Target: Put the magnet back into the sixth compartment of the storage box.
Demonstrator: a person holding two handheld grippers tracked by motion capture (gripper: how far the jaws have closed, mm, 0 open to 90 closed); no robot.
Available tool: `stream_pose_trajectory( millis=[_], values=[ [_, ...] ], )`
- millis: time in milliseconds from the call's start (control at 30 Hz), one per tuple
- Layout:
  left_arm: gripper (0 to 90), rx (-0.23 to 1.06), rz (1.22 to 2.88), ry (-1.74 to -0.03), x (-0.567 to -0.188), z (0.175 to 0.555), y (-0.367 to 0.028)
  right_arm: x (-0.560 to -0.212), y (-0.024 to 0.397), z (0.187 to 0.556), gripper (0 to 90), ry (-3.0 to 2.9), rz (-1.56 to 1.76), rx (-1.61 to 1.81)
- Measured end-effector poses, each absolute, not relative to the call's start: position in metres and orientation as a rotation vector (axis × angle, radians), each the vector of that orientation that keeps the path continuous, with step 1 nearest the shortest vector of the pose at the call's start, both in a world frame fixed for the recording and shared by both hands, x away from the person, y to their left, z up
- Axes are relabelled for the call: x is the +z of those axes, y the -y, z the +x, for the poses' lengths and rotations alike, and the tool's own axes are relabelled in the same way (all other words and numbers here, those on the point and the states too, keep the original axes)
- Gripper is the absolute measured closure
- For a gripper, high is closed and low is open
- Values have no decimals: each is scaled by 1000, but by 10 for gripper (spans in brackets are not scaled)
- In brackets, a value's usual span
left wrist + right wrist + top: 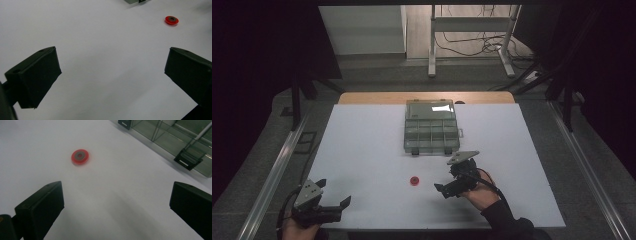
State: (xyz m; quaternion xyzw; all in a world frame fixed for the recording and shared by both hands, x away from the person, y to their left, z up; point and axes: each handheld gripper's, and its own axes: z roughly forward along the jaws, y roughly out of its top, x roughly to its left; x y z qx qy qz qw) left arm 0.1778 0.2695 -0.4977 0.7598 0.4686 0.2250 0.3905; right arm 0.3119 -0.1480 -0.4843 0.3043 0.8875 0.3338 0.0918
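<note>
the high view takes in the whole white table (362, 150), with a strip of wood along its far edge, and beyond it a grey floor, a metal frame's legs (432, 50) and loose cables (472, 45). a clear plastic compartment box (432, 131) sits at 12 o'clock from the table's middle, lid open toward the far edge, two dark latches on its near side. a small red disc (414, 180) lies flat on bare table at 6 o'clock from the box, well apart from it.

the left gripper (334, 192) is held low at the table's 7 o'clock corner, its jaws spread wide and holding nothing. the right gripper (447, 187) hovers just beside the disc, at 3 o'clock from it, jaws likewise wide and empty; a dark sleeve (504, 220) and a black cable trail behind it.

the right gripper view brings the red disc (80, 156) close enough to show a round, flat shape with a grey centre and a glossy rim, at 11 o'clock ahead of the blocky matte black jaws. it also shows the compartment box (160, 135) at 1 o'clock, with see-through dividers and a black latch (188, 158).

the left gripper view has the red disc (171, 20) far off at 1 o'clock, small, with smooth unmarked table between it and the jaws. a corner of the box (136, 1) just clips the top edge.

nothing lies between either gripper and the disc.
</note>
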Motion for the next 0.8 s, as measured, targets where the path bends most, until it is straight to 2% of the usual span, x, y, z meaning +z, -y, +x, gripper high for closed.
stream_pose_trajectory(
  millis=[800],
  values=[
    [9,571,1931,-1189,-498,178,-270,-489,128,321,0,-2657,857,935]
  ],
)
